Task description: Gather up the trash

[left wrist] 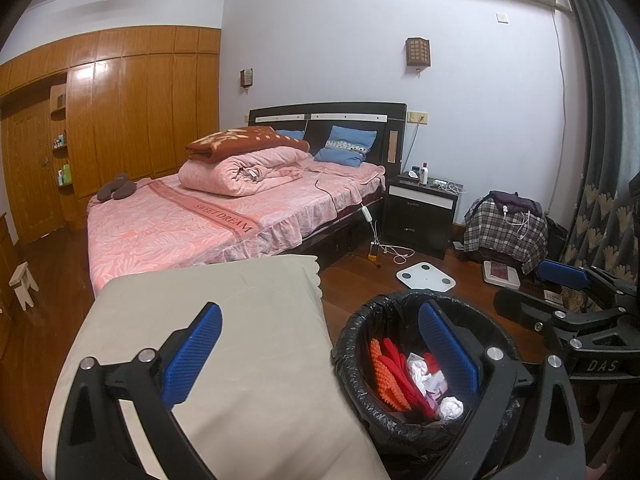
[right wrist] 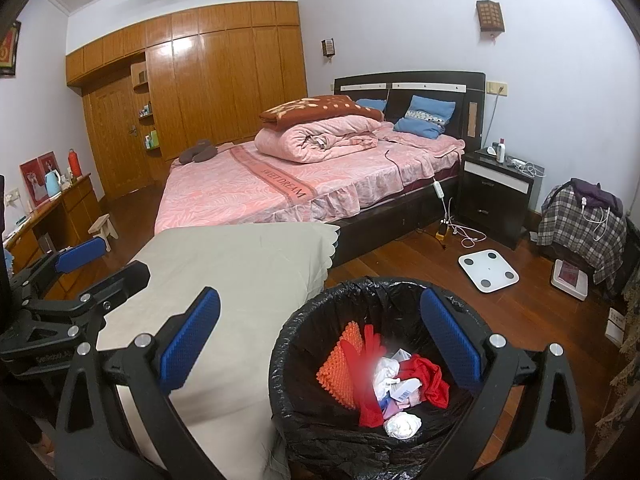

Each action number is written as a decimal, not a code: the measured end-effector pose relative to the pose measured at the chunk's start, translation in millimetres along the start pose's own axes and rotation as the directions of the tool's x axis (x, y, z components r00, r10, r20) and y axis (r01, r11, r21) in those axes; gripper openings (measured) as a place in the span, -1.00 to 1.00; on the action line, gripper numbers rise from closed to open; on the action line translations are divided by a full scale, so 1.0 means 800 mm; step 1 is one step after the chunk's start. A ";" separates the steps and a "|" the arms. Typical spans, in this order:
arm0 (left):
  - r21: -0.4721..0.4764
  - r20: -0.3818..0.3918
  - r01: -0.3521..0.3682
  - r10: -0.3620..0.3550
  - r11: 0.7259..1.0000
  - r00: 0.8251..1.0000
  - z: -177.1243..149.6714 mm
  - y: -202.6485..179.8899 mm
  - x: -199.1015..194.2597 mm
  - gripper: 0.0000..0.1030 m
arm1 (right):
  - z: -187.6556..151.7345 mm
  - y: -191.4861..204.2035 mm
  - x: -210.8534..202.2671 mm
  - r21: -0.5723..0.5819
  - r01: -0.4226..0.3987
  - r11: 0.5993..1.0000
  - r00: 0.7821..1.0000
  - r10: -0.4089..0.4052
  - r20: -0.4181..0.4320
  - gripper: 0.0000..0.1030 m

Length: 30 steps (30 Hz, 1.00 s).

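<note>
A round bin with a black liner (left wrist: 352,344) (right wrist: 296,320) stands on the wooden floor beside a beige cloth-covered surface (left wrist: 240,360) (right wrist: 240,276). Inside lie an orange spiked piece (right wrist: 340,368), red cloth (right wrist: 430,382), crumpled white paper (right wrist: 402,426) (left wrist: 450,408) and small wrappers. My left gripper (left wrist: 320,346) is open with nothing in it, one finger over the beige cloth and the other over the bin. My right gripper (right wrist: 320,342) is open too and straddles the bin's near rim the same way. Each gripper shows at the edge of the other's view.
A bed with pink bedding (right wrist: 304,184) fills the middle of the room. Beyond the bin are a white scale (right wrist: 488,266), cables, a dark nightstand (right wrist: 496,200) and a plaid-covered pile (right wrist: 580,220). A small stool (right wrist: 104,230) and a desk (right wrist: 52,216) are at left.
</note>
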<state>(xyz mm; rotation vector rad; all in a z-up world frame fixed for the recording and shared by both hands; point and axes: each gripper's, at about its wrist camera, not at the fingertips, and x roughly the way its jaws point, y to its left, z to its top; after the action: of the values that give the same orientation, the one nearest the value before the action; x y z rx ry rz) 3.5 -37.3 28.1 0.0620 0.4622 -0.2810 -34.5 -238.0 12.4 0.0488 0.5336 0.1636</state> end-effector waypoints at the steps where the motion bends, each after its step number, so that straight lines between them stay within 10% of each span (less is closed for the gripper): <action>1: 0.000 0.000 0.000 0.000 1.000 1.000 0.000 0.000 0.000 0.88 | 0.000 0.000 0.000 0.000 0.000 1.000 1.000 0.000 0.000 0.89; 30: 0.001 -0.002 0.001 -0.001 1.000 1.000 0.000 0.002 0.000 0.88 | 0.001 0.001 0.001 0.002 0.000 1.000 1.000 0.000 -0.002 0.89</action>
<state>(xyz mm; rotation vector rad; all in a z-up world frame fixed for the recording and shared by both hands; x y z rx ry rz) 3.9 -36.1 28.6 0.0630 0.4643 -0.2817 -33.2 -236.9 12.9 0.0512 0.5354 0.1635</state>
